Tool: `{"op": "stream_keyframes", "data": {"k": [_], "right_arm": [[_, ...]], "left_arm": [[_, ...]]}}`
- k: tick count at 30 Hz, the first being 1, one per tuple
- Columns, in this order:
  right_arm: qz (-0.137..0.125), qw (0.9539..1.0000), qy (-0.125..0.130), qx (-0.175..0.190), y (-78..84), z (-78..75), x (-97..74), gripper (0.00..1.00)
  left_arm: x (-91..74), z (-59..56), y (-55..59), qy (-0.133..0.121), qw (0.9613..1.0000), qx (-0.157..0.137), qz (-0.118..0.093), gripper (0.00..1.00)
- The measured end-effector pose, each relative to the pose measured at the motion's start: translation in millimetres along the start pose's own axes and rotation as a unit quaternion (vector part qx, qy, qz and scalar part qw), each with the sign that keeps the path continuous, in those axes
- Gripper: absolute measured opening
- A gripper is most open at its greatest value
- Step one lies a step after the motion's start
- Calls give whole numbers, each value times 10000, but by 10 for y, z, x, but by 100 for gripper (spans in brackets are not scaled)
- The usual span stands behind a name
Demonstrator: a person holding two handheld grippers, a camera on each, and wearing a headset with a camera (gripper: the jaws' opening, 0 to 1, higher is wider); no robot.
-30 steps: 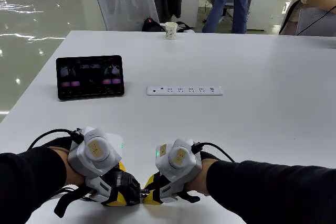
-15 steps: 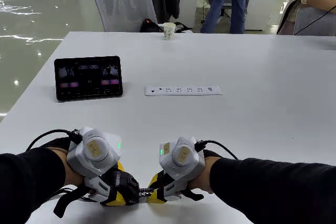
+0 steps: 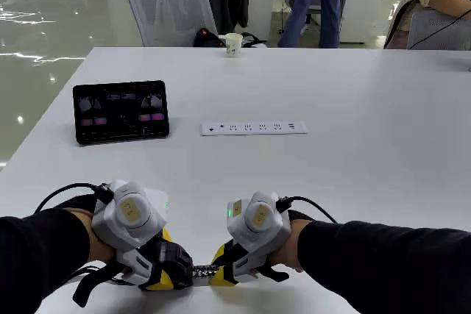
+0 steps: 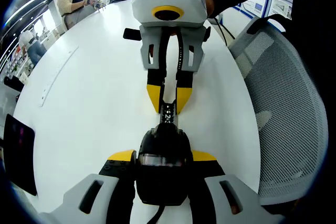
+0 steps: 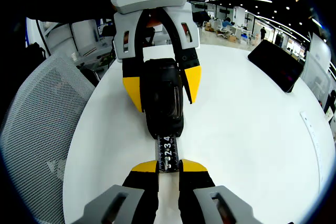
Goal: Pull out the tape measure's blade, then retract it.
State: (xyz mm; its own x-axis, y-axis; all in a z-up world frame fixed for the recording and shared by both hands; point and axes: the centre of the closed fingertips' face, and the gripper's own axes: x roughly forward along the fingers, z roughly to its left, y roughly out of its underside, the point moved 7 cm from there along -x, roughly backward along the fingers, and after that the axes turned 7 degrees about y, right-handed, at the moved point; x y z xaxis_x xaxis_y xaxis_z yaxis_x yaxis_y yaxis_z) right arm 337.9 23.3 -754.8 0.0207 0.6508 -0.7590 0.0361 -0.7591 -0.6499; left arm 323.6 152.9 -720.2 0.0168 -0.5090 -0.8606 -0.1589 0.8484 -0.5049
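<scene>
While the left claw (image 4: 163, 157) is closed around the black case of the tape measure (image 4: 164, 177), gripping it from both sides at the near edge of the white counter (image 3: 331, 182), the right claw (image 5: 169, 167) faces it from just beside and is pinched tight on the end of the blade (image 5: 167, 153). A short stretch of blade, its printed numbers showing, spans the small gap between the case and the right claw's yellow tips. Farther back on the counter, well apart from both claws, a dark tablet (image 3: 121, 112) stands propped and a white power strip (image 3: 254, 129) lies flat.
</scene>
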Motion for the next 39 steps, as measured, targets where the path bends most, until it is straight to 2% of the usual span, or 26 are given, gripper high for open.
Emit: {"op": "stream_keyframes", "data": {"k": [39], "right_arm": [[148, 9999, 47, 7, 232, -32, -195, 10]], "left_arm": [[18, 18, 5, -20, 10000, 2, 35, 33]]}}
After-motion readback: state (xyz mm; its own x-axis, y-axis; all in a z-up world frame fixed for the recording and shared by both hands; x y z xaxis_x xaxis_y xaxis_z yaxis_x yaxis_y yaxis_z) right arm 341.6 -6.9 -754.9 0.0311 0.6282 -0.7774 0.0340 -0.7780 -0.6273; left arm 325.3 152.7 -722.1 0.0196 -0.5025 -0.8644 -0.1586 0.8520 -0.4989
